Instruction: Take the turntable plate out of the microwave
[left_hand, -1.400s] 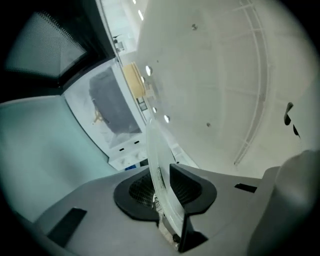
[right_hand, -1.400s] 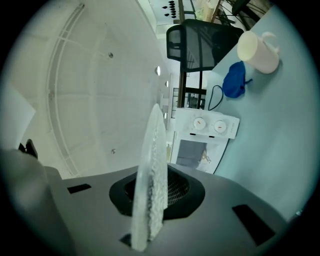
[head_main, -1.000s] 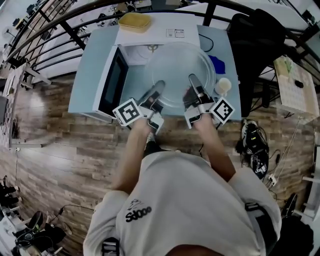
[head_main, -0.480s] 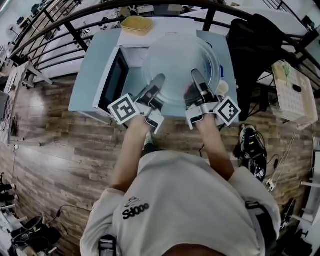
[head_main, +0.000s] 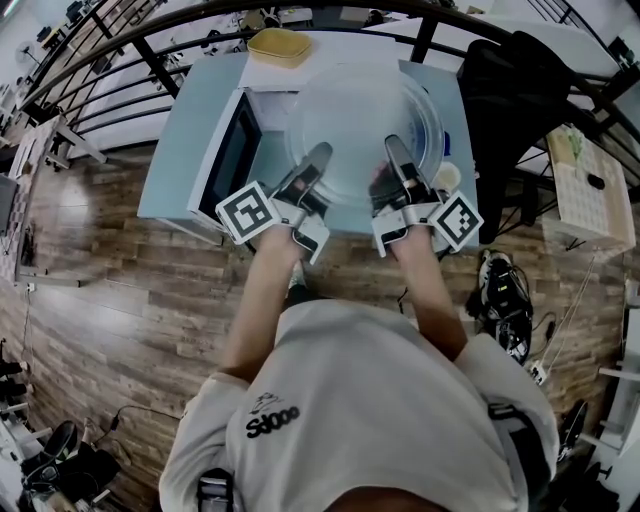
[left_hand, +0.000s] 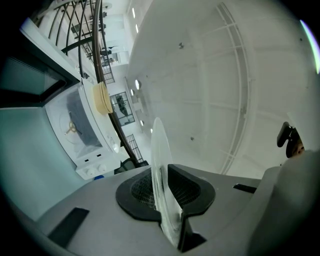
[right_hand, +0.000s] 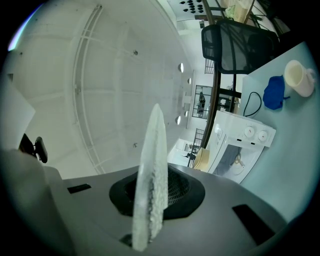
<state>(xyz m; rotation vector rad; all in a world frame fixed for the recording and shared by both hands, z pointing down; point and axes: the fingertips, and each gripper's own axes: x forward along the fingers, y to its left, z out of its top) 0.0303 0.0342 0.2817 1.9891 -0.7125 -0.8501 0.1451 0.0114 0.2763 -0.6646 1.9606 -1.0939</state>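
Note:
The clear glass turntable plate (head_main: 360, 115) hangs level in the air in front of the white microwave (head_main: 262, 82), outside its cavity. My left gripper (head_main: 318, 156) is shut on the plate's near-left rim, and my right gripper (head_main: 391, 148) is shut on its near-right rim. In the left gripper view the plate edge (left_hand: 161, 160) stands between the pads of the left gripper (left_hand: 163, 176). The right gripper view shows the rim (right_hand: 152, 165) clamped in the right gripper (right_hand: 150, 186). The microwave cavity (left_hand: 74, 125) holds only its roller ring.
The microwave door (head_main: 232, 158) stands open to the left over the pale blue table (head_main: 178, 150). A yellow lidded box (head_main: 275, 45) lies on the microwave. A cream cup (right_hand: 299, 77) and a blue cloth (right_hand: 274, 93) sit at the right. A black chair (head_main: 510, 90) stands beyond.
Both grippers have lifted the plate: it looks larger and now covers more of the microwave top and the blue cloth. The grips have not shifted along the rim.

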